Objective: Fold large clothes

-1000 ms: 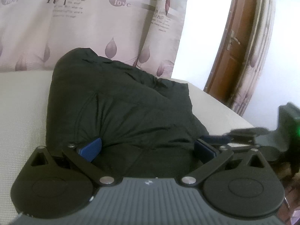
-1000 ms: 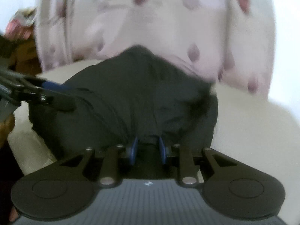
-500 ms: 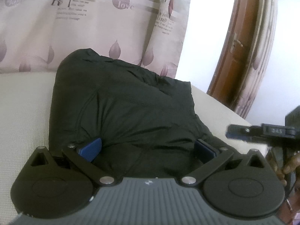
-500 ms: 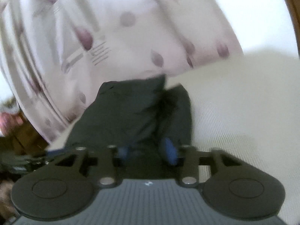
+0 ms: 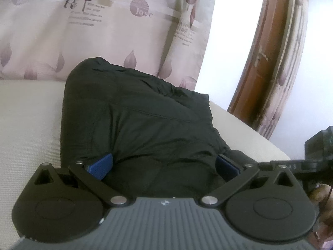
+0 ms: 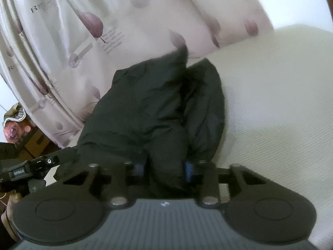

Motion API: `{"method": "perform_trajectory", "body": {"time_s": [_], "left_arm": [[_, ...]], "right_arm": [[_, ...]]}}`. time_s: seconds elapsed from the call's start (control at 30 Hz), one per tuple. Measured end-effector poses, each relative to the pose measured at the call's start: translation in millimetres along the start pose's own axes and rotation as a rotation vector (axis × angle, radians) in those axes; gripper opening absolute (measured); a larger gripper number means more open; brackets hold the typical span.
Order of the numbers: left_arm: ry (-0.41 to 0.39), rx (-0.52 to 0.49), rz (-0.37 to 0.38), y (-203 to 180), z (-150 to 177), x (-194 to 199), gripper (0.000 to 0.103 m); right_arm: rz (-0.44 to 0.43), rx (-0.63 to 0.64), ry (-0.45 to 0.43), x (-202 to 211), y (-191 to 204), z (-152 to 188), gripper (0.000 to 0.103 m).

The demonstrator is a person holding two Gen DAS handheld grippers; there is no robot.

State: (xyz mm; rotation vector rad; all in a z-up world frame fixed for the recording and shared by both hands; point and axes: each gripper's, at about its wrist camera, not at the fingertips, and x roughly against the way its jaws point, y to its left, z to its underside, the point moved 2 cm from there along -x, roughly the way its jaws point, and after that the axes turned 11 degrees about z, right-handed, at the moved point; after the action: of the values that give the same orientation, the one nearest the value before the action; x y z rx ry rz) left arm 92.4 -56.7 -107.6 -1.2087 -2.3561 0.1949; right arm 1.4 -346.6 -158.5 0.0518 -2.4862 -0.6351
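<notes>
A dark puffy jacket (image 5: 135,129) lies bunched on a cream mattress (image 5: 27,129). My left gripper (image 5: 164,166) is open wide, its blue pads (image 5: 101,166) pressed against the jacket's near edge on either side. In the right wrist view the jacket (image 6: 145,108) hangs from my right gripper (image 6: 164,168), which is shut on a thick fold of it, the blue pads (image 6: 188,169) partly hidden by cloth. The right gripper shows at the right edge of the left wrist view (image 5: 299,165). The left gripper shows at the left edge of the right wrist view (image 6: 39,164).
A pink leaf-print curtain (image 5: 104,31) hangs behind the mattress. A brown wooden door (image 5: 262,62) stands at the right. Cardboard boxes and clutter (image 6: 18,129) sit beyond the mattress edge at the left of the right wrist view. Bare mattress (image 6: 270,104) spreads to the right.
My right gripper has swung and lifted with the jacket's fold still in it, so its view has rotated. The left gripper has stayed open against the jacket, shifting only slightly.
</notes>
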Motion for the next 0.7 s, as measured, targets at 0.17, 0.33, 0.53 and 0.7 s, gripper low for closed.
{"method": "perform_trajectory", "body": {"time_s": [0.17, 0.33, 0.53, 0.7], "left_arm": [[-0.039, 0.041, -0.018, 9.6, -2.4, 16.0, 0.103], [-0.03, 0.095, 0.019, 16.6, -3.8, 23.4, 0.103], [-0.045, 0.036, 0.042, -7.5, -14.7, 18.3, 0.103], [-0.051, -0.016, 0.075, -30.2, -16.2, 4.1, 0.103]], "right_arm": [[-0.157, -0.116, 0.015, -7.3, 12.5, -8.0, 0.018], [-0.263, -0.245, 0.074, -28.9, -15.8, 14.8, 0.017], [-0.269, -0.254, 0.036, -14.5, -42.5, 15.7, 0.022], [-0.245, -0.173, 0.022, -6.3, -32.2, -0.8, 0.025]]}}
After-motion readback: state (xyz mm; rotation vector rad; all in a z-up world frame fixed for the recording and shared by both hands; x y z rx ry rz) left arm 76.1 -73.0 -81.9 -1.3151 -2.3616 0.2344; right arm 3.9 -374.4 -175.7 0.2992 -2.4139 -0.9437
